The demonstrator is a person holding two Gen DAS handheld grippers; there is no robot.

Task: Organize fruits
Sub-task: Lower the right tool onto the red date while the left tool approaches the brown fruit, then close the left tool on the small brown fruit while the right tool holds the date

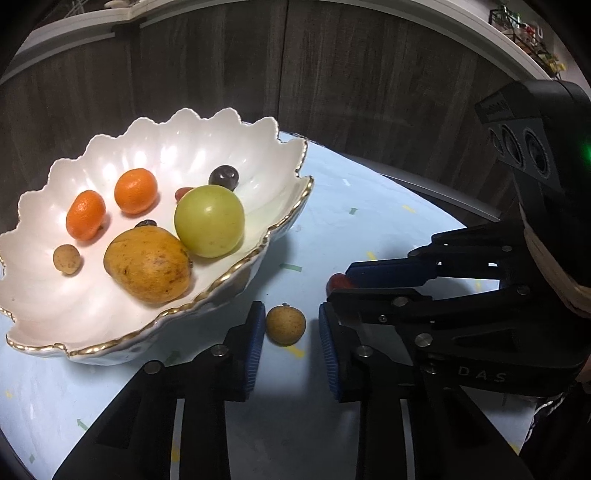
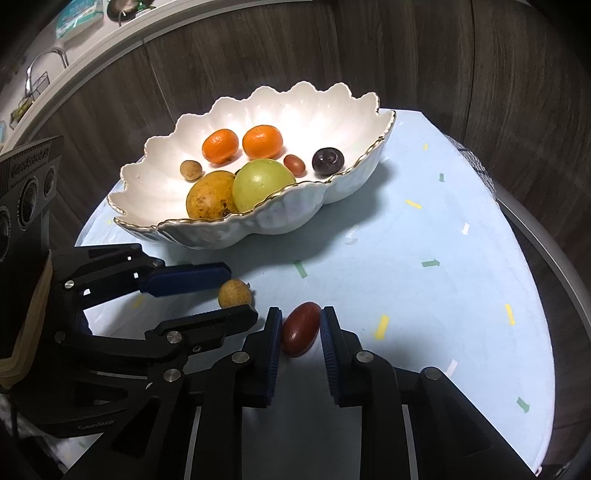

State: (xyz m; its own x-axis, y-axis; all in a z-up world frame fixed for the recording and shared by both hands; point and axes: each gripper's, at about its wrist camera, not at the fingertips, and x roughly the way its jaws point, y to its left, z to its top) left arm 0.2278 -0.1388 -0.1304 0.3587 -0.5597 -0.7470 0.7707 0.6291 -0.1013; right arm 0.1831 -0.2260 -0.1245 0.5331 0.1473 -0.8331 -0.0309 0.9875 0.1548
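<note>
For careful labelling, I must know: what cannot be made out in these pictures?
Left wrist view: red fruit, mostly hidden behind the right gripper's fingers.
Left wrist view: small dark fruit, mostly hidden behind the yellow fruit.
Right wrist view: shelf items, too small and blurred.

bowl [image 2: 280, 221]: glossy white ceramic, gilt rim
cloth [image 2: 424, 295]: matt pale blue
pads [image 1: 255, 343]: ribbed blue rubber
date [image 2: 300, 329]: smooth, shiny
wall [image 1: 332, 74]: matt wood grain

Tan longan [image 1: 285, 326], red jujube [image 2: 300, 329] – on table, beside fruit-filled bowl [image 2: 258, 225]
</note>
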